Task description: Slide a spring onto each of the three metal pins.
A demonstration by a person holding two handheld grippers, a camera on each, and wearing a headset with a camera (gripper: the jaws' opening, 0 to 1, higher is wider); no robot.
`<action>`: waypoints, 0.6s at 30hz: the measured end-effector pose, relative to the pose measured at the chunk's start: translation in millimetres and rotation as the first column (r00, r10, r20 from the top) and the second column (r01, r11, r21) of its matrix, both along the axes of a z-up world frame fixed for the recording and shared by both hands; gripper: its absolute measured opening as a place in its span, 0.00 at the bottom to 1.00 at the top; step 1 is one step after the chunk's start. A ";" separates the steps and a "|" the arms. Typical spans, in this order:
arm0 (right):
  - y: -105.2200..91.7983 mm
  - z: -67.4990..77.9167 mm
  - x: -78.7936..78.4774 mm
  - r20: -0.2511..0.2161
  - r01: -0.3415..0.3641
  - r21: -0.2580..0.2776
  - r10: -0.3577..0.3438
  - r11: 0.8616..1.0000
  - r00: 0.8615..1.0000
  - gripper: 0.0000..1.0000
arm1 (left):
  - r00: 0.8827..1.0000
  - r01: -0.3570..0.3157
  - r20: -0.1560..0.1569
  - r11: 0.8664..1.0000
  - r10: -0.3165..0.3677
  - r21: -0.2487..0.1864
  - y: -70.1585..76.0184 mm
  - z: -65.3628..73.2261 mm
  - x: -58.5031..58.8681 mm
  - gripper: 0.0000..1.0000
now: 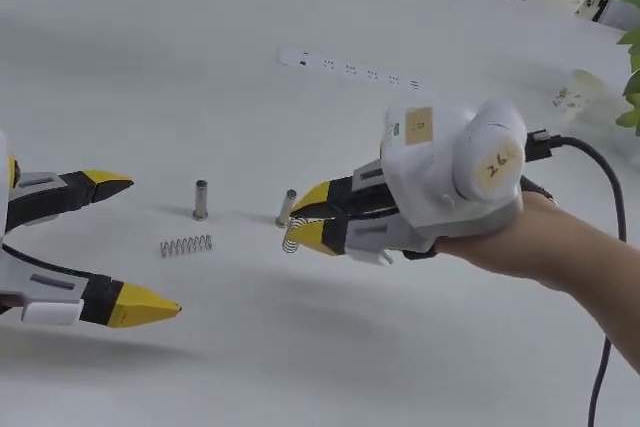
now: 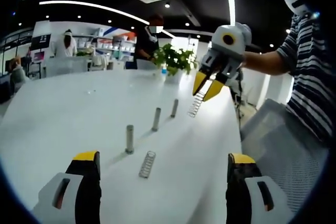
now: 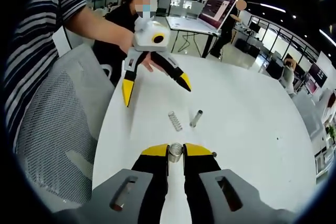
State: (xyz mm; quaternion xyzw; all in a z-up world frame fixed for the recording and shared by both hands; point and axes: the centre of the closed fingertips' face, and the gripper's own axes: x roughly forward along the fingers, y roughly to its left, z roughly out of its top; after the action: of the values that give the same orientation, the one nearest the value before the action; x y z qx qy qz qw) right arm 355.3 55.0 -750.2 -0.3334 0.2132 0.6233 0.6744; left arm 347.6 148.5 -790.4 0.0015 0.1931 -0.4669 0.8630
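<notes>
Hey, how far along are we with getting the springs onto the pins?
Nothing done yet: the pins look bare. In hand: the right gripper is shut on one spring, close to a pin. Left: all three pins; a second spring lies on the table, and the left gripper is open.

White right hand-held gripper (image 1: 305,219), black jaws tipped in yellow, tan stickers (image 1: 419,125) with handwritten marks, black cable (image 1: 580,147) at its rear, left hand-held gripper (image 1: 155,245) in matching colours, black-and-white striped sleeve (image 2: 299,45)
</notes>
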 end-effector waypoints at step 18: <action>-2.7 5.4 46.4 -0.071 0.157 0.017 -0.156 0.987 0.985 0.07 | 1.000 -0.008 0.002 1.000 0.008 -0.010 3.3 3.2 0.4 0.98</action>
State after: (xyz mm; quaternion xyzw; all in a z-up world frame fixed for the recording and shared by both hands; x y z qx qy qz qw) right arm 401.7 52.3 -744.9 -0.2859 0.2551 0.5821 0.7172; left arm 348.0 151.8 -787.2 -0.0032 0.1900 -0.4645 0.8649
